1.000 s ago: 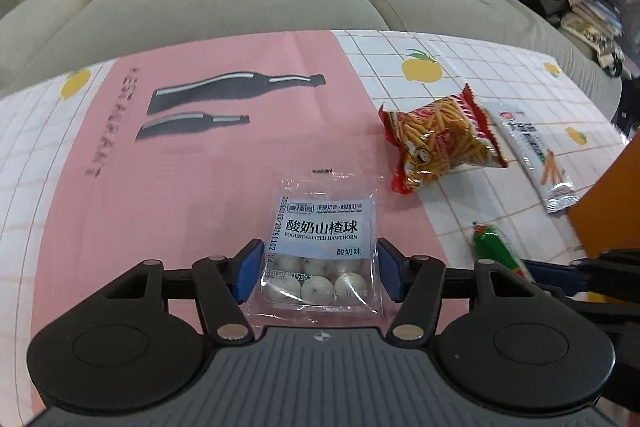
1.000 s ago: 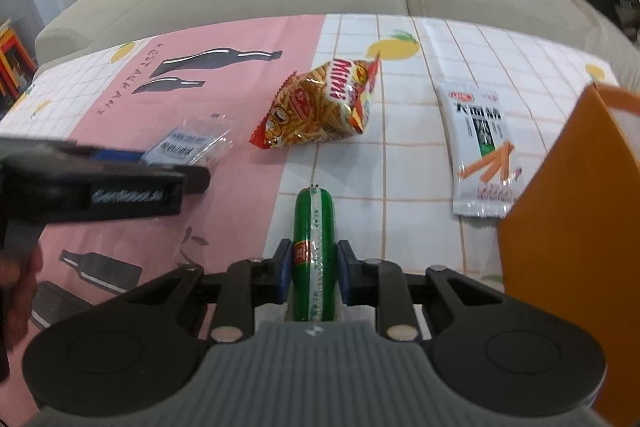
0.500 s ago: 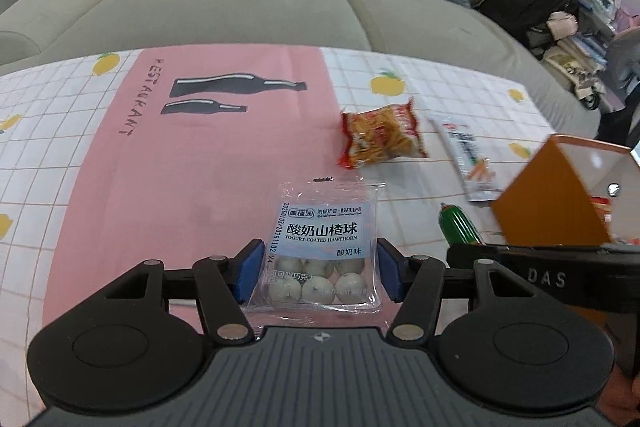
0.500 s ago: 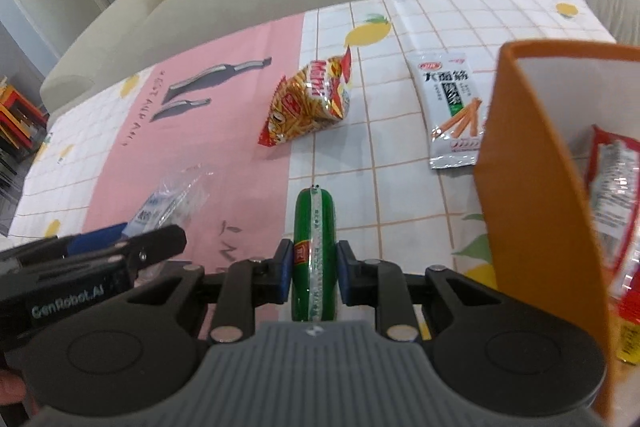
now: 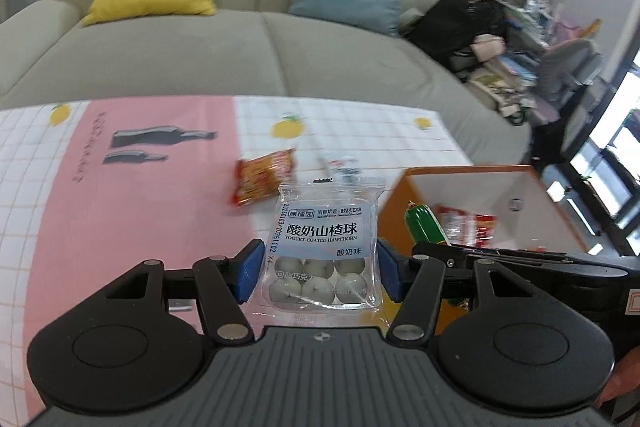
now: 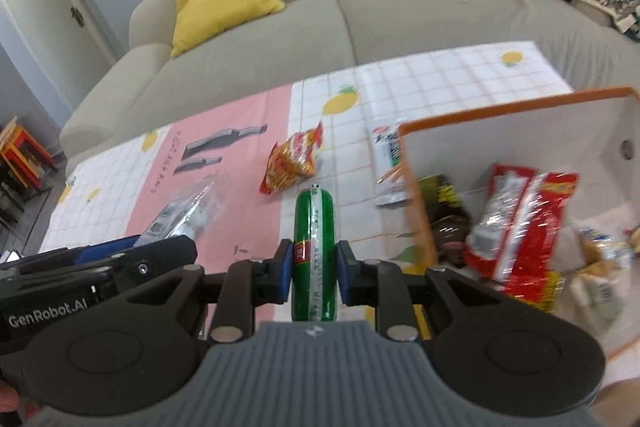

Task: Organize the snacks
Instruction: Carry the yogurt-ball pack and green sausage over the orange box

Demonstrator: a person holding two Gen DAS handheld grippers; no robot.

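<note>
Both claws have risen off the worktop (image 5: 120, 211): left claw (image 5: 320, 269) clamps the yogurt-coated hawthorn packet (image 5: 326, 247), right claw (image 6: 314, 269) pinches the green sausage (image 6: 315, 251) beside the orange box (image 6: 416, 203).

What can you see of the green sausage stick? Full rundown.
The green sausage stick is a slim cylinder in glossy green plastic casing, with a pale printed strip along its length, a small red label low on one side and a crimped tip at the far end. The right gripper is shut on its lower half, blue pads pressing both sides, so it points forward along the fingers. It is lifted off the tablecloth, just left of the orange box, touching only the pads.
</note>
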